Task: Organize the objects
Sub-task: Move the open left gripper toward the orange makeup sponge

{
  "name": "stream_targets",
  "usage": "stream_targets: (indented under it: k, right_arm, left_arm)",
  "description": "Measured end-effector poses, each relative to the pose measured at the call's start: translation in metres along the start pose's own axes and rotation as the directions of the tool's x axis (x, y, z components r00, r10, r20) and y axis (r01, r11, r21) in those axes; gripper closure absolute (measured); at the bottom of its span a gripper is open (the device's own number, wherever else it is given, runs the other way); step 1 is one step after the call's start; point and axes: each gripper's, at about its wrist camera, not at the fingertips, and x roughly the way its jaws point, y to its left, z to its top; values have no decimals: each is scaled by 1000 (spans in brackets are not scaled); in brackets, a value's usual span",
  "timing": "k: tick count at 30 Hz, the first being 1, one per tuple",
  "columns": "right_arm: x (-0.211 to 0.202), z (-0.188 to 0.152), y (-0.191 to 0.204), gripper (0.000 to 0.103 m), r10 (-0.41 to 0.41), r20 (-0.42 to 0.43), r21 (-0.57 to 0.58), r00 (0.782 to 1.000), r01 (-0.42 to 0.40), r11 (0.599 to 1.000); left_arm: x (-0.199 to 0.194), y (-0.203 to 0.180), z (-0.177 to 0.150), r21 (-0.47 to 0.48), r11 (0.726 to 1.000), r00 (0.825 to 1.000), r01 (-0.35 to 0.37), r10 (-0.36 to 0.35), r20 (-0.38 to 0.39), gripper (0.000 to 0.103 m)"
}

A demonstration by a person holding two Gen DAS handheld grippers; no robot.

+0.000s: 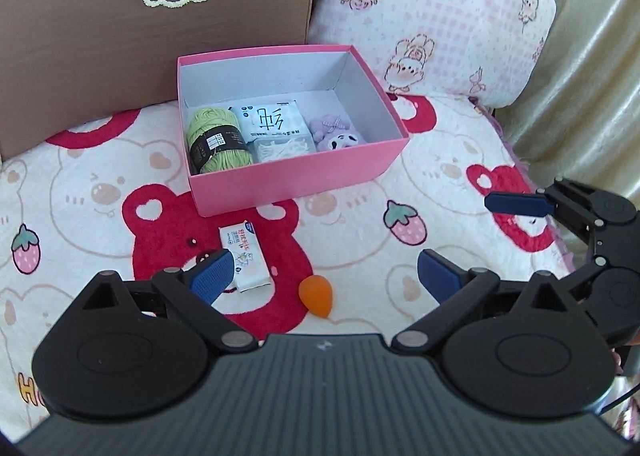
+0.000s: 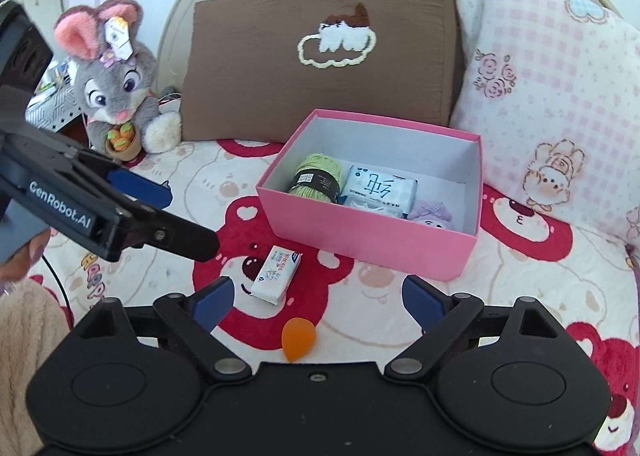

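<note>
Matt pink card box (image 1: 296, 175); fuzzy fleece blanket (image 1: 80, 191); green yarn (image 1: 216, 139).

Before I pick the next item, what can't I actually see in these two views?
- Pink box floor by its near wall: hidden by that wall, both views.
- Purple plush: lower part hidden by the wall, right wrist view.
- Small tissue pack: corner covered by the left claw, left wrist view.

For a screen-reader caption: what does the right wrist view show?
An open pink box on a bear-print blanket holds green yarn, a tissue pack and a purple plush. In front, between the open right tongs, lie a small white packet and an orange sponge.
</note>
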Motion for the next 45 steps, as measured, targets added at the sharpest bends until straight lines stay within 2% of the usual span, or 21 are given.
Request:
stream_targets:
  k: [2,8,12,18,23,27,30,31,35,39,45]
  right_arm:
    - [6,-4,3,10,-26,2,-30,1000,26,999]
    - [26,-12,9,10,12,-76,-67,997,-17,998]
    - [38,-21,18,10,-27,-81,-117,996,17,993]
    - [59,-28,24,10,4,-102,-145,995,-19,989]
    - [80,-30,28,10,50,-133,-170,990,-73,983]
    - [96,-38,25,10,68,-121,-154,990,-86,984]
    - [108,-52,15,10,65,-66,-73,996,-70,995]
    - [111,-58,12,10,47,-56,-54,997,-50,997]
    - [123,-70,14,10,-39,-81,-111,996,29,993]
    - [126,-75,16,10,-22,-59,-103,998,16,995]
    - [141,-81,19,10,-17,-84,-70,996,11,998]
  left_arm:
    - [5,1,-2,-5,1000,1000,-7,7,-7,4]
    - [18,9,-10,-43,999,999,-24,23,-37,4]
    - [29,19,-13,-96,995,999,-13,8,-50,7]
    - [50,23,-24,-96,995,995,-34,25,-92,7]
    - [71,29,-31,-120,992,997,-34,26,-72,7]
    - [91,34,-38,-140,987,993,-82,68,-101,7]
    - [103,42,-45,-166,983,993,-73,57,-102,7]
    - [107,44,-47,-168,984,993,-66,48,-108,12]
    - [122,45,-54,-141,987,988,-74,53,-147,18]
    - [132,42,-60,-107,990,986,-86,70,-150,19]
    - [147,36,-68,-116,991,986,-61,42,-162,23]
